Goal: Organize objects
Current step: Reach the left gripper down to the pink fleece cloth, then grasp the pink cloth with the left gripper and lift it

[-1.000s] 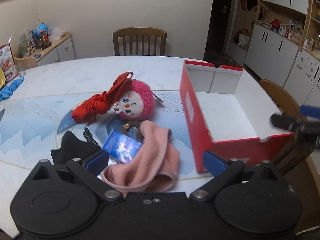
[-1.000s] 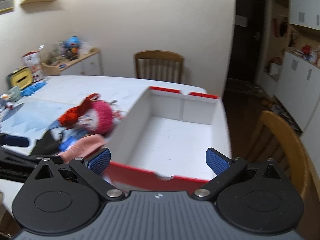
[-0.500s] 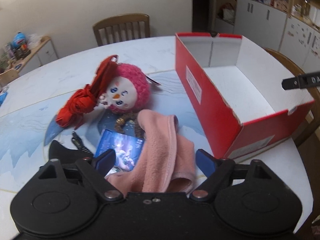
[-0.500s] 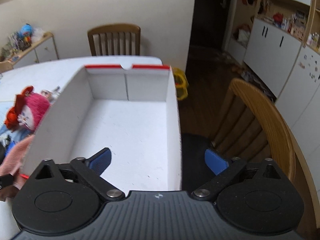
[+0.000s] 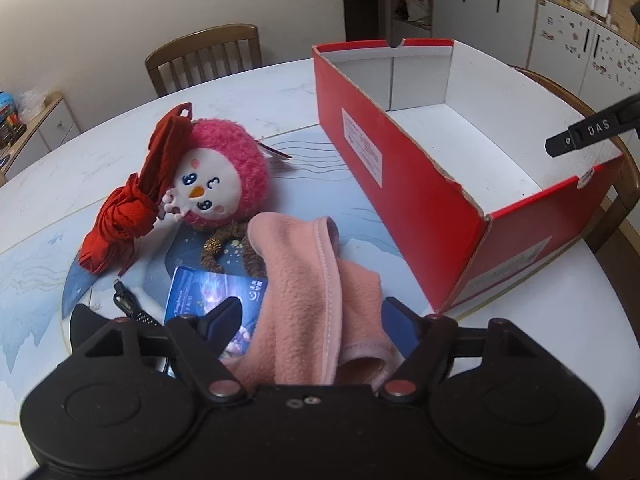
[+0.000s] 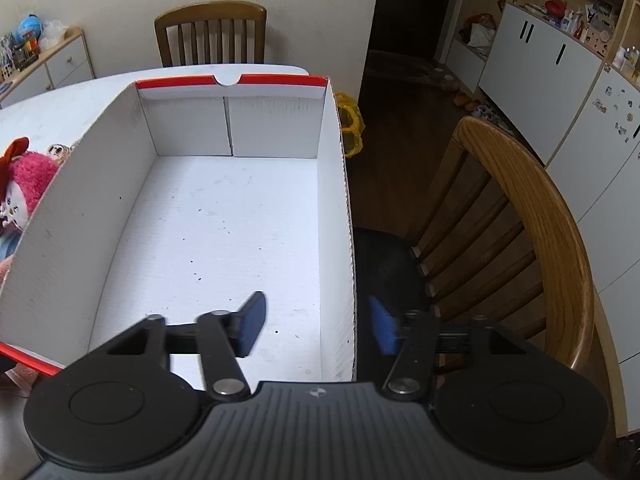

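— Where's the cloth?
— The pink cloth (image 5: 316, 292) lies on the table (image 5: 520, 320) between the left gripper (image 5: 310, 316) fingers, beside the red box (image 5: 404, 172); jaws closing, not pressing yet.
— The right gripper (image 6: 316, 320)?
— Straddling the box's right wall, closing, still apart; earlier it hung over the near edge.

Pink cloth (image 5: 316, 300) hides part of the blue card (image 5: 208, 292).

The left gripper (image 5: 310, 314) points steeply down, its jaws closing around the pink fleece cloth (image 5: 316, 284). The right gripper (image 6: 312, 320) straddles the shoebox's right wall (image 6: 340, 208), jaws closing, not yet pressing.
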{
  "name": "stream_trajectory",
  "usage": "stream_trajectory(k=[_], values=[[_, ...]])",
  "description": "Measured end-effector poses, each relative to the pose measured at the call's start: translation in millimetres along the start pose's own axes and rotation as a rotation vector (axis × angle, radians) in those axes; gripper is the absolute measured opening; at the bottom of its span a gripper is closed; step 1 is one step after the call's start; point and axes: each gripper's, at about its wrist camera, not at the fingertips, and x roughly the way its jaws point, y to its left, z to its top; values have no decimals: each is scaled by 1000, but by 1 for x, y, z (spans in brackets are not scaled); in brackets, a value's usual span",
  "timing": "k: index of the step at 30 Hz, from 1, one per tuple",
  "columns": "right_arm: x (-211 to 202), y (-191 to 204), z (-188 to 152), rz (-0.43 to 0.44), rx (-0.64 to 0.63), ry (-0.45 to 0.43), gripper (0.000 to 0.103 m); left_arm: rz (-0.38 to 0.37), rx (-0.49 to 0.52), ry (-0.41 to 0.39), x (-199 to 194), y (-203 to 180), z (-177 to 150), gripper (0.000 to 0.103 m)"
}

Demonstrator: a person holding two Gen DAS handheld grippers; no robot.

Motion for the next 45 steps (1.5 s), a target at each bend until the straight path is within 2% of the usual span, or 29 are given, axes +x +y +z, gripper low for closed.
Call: stream_trajectory(k=[3,5,11,17,23,30,38,45], values=[[1,2,0,-19,-11,8,32,-13,8,3,3,3,0,63],[3,3,1,-37,-19,15,31,-23,12,6,5,4,0,54],[6,5,3,-72,-29,27,23,-65,34,9,6,10,1,32],[7,4,3,-106,-30,34,11,-98,43,5,5,16,5,20],[4,1,3,-89,-14,41,9,-111,22,-25,-5,21,11,16],[-1,1,1,-33,-6,41,6,-72,-21,-81,-27,27,27,16],[-4,-6,-2,45,-18,27,4,-48,-33,-156,-60,17,58,16],[-5,-12,-4,85,-18,21,4,-61,-33,-216,-80,1,90,16]])
